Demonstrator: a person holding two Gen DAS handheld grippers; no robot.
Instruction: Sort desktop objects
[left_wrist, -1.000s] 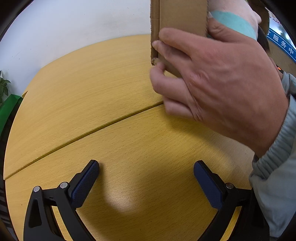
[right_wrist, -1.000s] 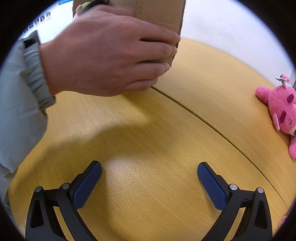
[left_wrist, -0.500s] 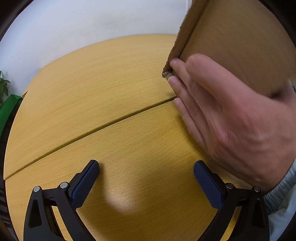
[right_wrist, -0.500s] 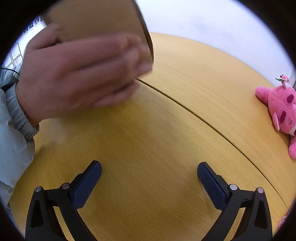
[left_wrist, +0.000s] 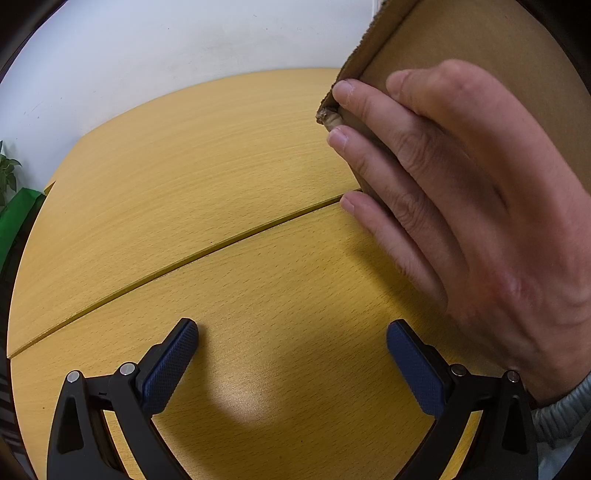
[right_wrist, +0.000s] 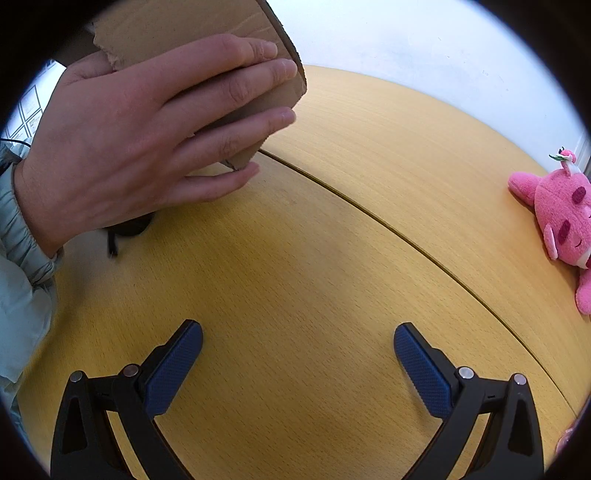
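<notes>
Both tools sit low over the yellow wood-grain worktop (left_wrist: 207, 177), which is crossed by a dark seam. Left gripper (left_wrist: 291, 354): blue-padded fingers (left_wrist: 170, 365) spread wide, nothing between them. Right gripper (right_wrist: 297, 356): same state, blue pads (right_wrist: 421, 369) released and apart, bare worktop (right_wrist: 332, 258) in the gap. A bare hand (left_wrist: 461, 221) reaches in between the two views and holds a brown corrugated cardboard box (left_wrist: 480, 48) tilted above the worktop, its frayed lower corner pointing down toward the seam; fingertips wrap the box edge. In the right view the same hand (right_wrist: 122, 147) and cardboard box (right_wrist: 192, 33) sit upper left, so the box lies ahead and right of the left gripper, ahead and left of the right gripper, between the two. A small dark object (right_wrist: 127, 230) shows under the hand on the worktop; blurred, identity not resolved. Only clear sortable item in view: a pink plush toy (right_wrist: 561, 214) lying at the far right edge of the worktop, well apart from the right fingers, forward and to their right, long axis running roughly along the worktop edge. It is absent from the left view. Judgement: the right gripper is the nearer for the plush; sorting not yet begun, the box appears to be getting positioned as the receptacle.
</notes>
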